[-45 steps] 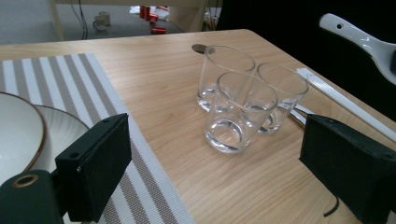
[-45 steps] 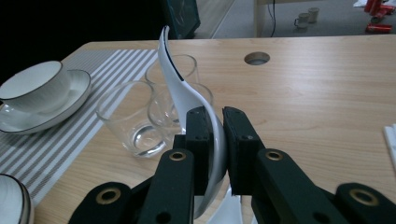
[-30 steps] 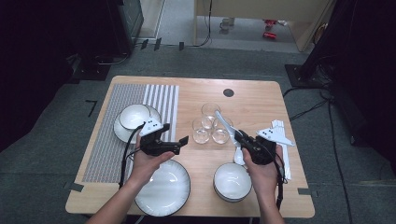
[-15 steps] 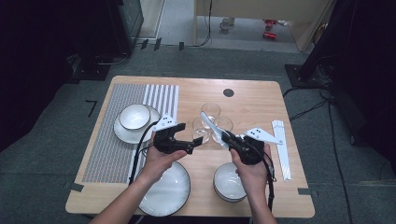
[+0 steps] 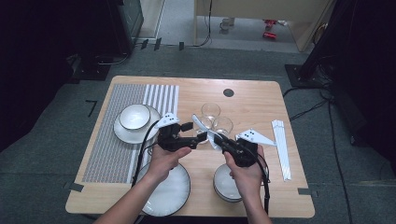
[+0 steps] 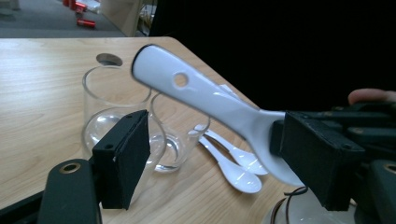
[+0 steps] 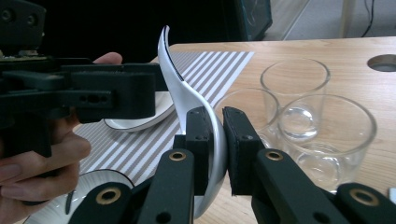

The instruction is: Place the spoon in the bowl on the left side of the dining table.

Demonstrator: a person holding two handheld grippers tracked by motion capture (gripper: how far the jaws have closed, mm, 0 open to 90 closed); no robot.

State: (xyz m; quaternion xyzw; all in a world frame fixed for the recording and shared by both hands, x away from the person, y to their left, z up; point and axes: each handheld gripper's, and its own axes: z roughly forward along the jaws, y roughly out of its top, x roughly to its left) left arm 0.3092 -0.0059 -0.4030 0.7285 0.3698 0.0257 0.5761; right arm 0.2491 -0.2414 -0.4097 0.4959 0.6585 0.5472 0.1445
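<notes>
My right claw (image 7: 215, 140) grips the white spoon (image 7: 187, 93); my left claw (image 6: 210, 154), wide, has just been closing around its handle. A mistimed handover could drop it onto the glasses (image 5: 212, 119).

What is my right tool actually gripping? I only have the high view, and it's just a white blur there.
Observer: In the right gripper view, the right tool is shut on the bowl of a white spoon, with the handle pointing up.
Operator: Has the left tool got the handle?
Observer: Not yet. In the left gripper view, the left tool has just been closing with the handle between its pads. The pad at the left of that view is still apart from it.
Operator: Anything behind the handle?
Observer: Two more spoons lie on the table beside the glasses.
</notes>
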